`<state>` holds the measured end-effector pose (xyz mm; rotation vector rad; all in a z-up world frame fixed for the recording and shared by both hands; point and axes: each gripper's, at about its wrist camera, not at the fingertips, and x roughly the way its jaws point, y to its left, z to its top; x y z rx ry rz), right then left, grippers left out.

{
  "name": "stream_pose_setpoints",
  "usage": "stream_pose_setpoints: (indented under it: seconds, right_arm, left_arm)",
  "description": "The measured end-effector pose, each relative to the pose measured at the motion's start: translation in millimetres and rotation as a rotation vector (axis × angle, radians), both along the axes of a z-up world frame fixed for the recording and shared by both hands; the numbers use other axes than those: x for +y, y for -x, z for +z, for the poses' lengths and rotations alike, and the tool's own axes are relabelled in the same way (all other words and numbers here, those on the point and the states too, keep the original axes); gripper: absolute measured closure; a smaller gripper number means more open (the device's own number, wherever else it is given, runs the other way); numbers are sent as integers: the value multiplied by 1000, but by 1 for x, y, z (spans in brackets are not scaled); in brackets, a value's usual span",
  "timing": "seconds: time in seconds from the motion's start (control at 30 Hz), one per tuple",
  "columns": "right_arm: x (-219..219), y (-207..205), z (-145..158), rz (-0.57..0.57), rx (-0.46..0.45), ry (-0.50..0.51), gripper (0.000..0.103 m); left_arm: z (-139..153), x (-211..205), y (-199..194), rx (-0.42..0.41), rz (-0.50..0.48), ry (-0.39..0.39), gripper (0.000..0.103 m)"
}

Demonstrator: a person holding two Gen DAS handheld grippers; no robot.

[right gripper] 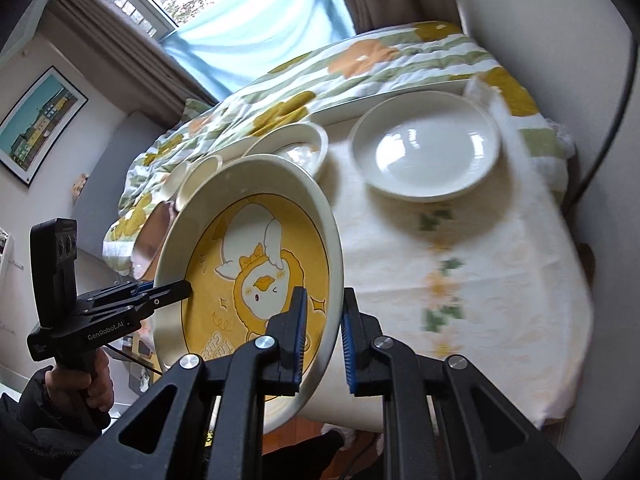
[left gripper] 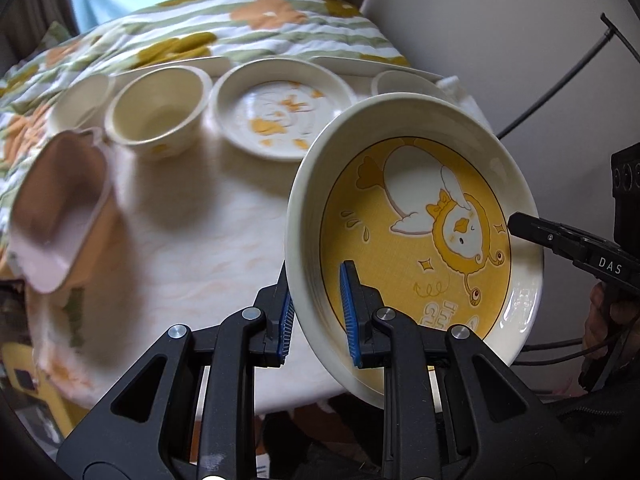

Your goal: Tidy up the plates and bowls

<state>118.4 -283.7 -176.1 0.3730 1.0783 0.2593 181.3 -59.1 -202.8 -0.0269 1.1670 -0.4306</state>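
Note:
A cream plate with a yellow duck picture (left gripper: 416,232) is held tilted above the table's near edge. My left gripper (left gripper: 318,312) is shut on its near rim, one blue pad on each side. My right gripper (right gripper: 324,340) is shut on the opposite rim of the same plate (right gripper: 256,264); its black finger (left gripper: 536,232) shows at the plate's right in the left wrist view. On the table stand a cream bowl (left gripper: 160,110), a small duck plate (left gripper: 284,108) and a plain white plate (right gripper: 426,152).
A pink container (left gripper: 56,208) stands at the table's left. Another cream bowl (left gripper: 80,100) sits at the far left and one (left gripper: 404,82) at the far right. A flowered quilt (left gripper: 224,32) lies behind the table (right gripper: 480,280).

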Motion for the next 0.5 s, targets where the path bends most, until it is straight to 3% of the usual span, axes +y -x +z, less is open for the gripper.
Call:
stream_pose_setpoints:
  seconds: [0.2, 0.5]
  right_arm:
    - [69, -17, -27, 51, 46, -36, 88]
    - [139, -38, -73, 85, 124, -20, 88]
  left_arm:
    - [-14, 73, 1, 29, 44, -38, 85]
    - [-69, 147, -8, 133, 87, -25, 85]
